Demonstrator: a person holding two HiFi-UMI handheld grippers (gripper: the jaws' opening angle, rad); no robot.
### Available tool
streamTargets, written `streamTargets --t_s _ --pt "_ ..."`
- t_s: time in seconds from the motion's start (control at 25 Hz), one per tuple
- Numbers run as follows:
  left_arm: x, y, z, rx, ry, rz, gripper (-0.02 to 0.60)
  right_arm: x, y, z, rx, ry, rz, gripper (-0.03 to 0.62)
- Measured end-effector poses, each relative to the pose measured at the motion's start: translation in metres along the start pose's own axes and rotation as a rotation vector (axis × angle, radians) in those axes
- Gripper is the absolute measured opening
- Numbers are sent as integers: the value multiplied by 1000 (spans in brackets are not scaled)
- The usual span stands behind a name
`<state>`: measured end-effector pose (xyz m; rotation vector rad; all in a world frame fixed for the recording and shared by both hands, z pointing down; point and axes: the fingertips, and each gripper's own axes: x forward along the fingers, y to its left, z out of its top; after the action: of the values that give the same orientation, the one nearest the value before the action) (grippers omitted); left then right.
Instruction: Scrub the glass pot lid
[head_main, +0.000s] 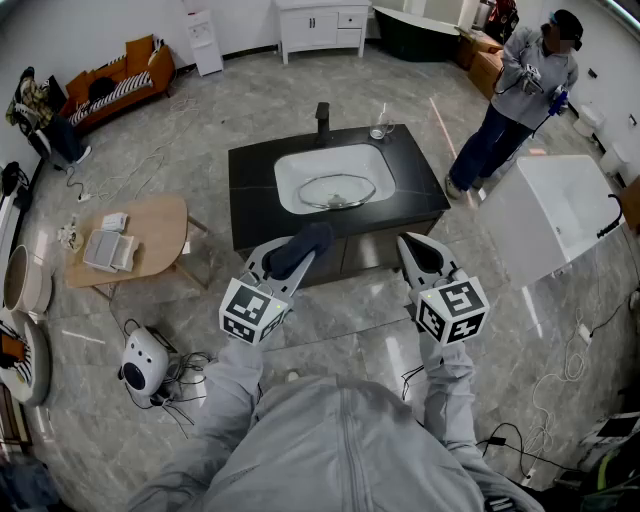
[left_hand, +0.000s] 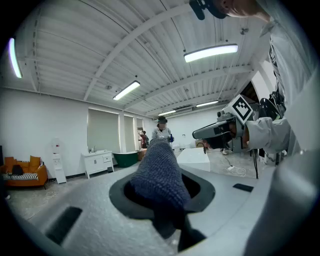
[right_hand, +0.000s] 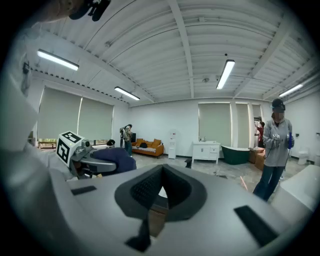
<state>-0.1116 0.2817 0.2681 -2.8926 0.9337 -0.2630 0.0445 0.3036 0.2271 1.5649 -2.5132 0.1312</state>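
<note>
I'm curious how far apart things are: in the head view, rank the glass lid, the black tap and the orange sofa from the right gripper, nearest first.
1. Glass lid, in the sink just ahead of the right gripper.
2. Black tap, behind the sink.
3. Orange sofa, far left.

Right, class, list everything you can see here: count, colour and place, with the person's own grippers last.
counter: one, black, middle of room
sink: one, white, in the counter
glass lid: one, clear, in the sink
tap: one, black, behind the sink
drinking glass: one, clear, on the counter
low table: one, wooden, left of counter
sofa: one, orange, far left
cabinet: one, white, far wall
bathtub: one, dark green, far wall
bystander: one, grey top, far right
cloth: one, dark blue, held by left gripper
left gripper: one, grey, shut on the cloth
right gripper: one, grey, shut, empty
</note>
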Motion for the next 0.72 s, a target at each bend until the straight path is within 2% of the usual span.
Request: streamTargets --t_s 0.32,0.48,0.72 --pt "9 -17 1 -19 8 20 110 -9 -14 -8 -7 8 26 28" --pt "10 -24 -1 -30 19 55 110 -15 -23 -13 -40 17 28 28" --pt "16 -34 -13 -28 59 105 110 -19 -41 -24 -15 16 69 28"
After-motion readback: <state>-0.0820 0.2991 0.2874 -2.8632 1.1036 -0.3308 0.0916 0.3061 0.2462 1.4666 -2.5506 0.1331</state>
